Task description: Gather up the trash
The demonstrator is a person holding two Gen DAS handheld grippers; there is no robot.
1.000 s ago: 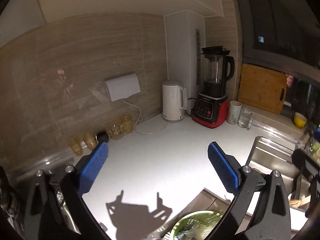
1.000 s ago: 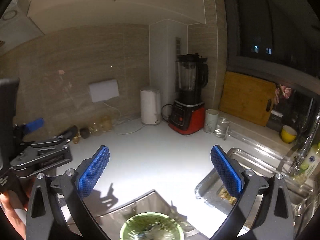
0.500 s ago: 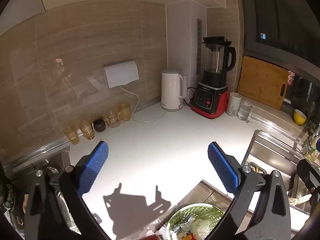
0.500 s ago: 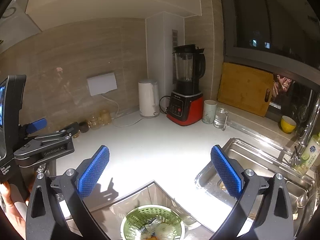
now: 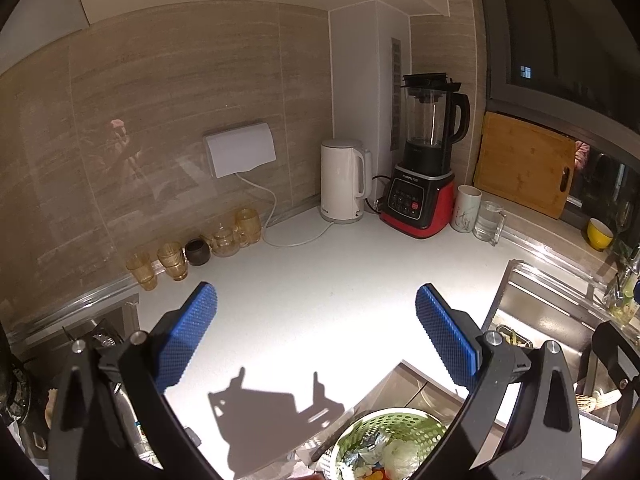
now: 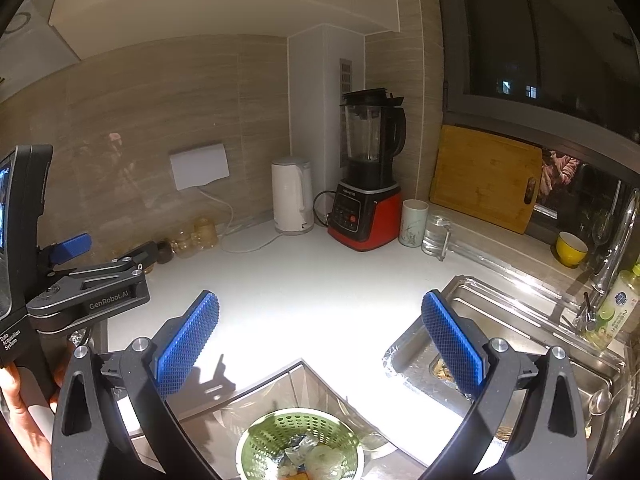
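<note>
a pale green perforated colander (image 6: 298, 438) sits at the bottom edge of both wrist views, upright, down inside a recessed steel-walled compartment (image 6: 280, 390) cut into the white countertop. it holds the trash (image 6: 316, 458): crumpled pale wrapper or foil-like scraps, a rounded whitish lump, and small orange and yellow bits of food. in the left wrist view the colander (image 5: 390, 430) shows the same heap, with the scraps (image 5: 384, 456) piled against its near side. only its upper part is in frame; the lower rim is cut off.
</note>
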